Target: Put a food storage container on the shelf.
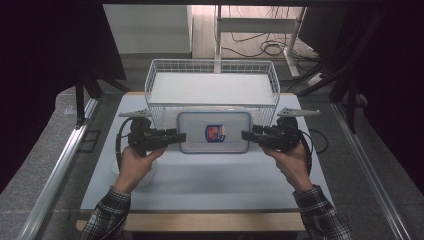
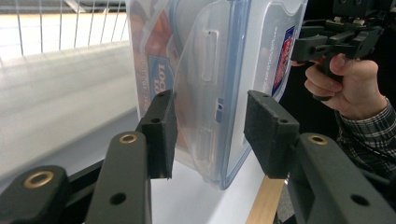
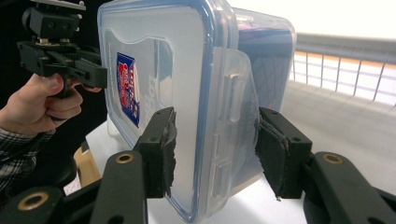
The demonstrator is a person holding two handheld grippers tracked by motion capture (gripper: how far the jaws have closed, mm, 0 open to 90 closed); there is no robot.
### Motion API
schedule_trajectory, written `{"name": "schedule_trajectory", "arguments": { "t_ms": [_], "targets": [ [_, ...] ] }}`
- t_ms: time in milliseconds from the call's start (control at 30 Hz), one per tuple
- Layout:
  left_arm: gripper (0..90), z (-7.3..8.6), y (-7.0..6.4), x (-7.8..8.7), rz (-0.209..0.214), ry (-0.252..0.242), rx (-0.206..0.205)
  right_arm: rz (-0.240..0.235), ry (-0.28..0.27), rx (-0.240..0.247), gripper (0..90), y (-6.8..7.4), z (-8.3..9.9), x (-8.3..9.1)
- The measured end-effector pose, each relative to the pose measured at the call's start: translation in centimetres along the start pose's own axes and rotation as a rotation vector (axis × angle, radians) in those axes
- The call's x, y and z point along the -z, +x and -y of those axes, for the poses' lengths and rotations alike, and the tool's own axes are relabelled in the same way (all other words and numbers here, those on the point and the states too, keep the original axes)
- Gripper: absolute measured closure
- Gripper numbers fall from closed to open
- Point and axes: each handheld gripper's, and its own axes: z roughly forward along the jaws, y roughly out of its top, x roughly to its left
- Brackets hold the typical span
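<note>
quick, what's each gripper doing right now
Left gripper: open, jaws astride the left end of the lidded plastic box, not clamped.
Right gripper: open around the box's right end latch, a gap at both pads.

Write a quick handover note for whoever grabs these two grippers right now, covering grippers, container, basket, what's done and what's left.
Left gripper: jaws open, straddling the left end flap of the clear plastic container, a gap showing at the pads.
Right gripper: jaws open around the right end flap, close to it.
Container: lid on, blue seal, label facing up, on the white table right in front of the white wire basket.
Done: both grippers lined up on the container's ends.
Left, probably: close both, then lift or unlatch; the goal can't be told from here.
</note>
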Motion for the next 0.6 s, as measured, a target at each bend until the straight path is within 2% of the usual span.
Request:
{"name": "schedule_trajectory", "arguments": {
  "t_ms": [267,600],
  "targets": [
    [55.2,-3.0,0.1,-0.1,-0.008,-0.015,-0.018,0.008,-0.025,-0.007,49.4,-0.6,-2.4,0.2],
    [55.2,-5.9,1.3,-0.1,-0.002,-0.04,-0.024,0.022,-0.041,-0.006,49.2,-1.5,-5.4,-0.2]
  ]
}}
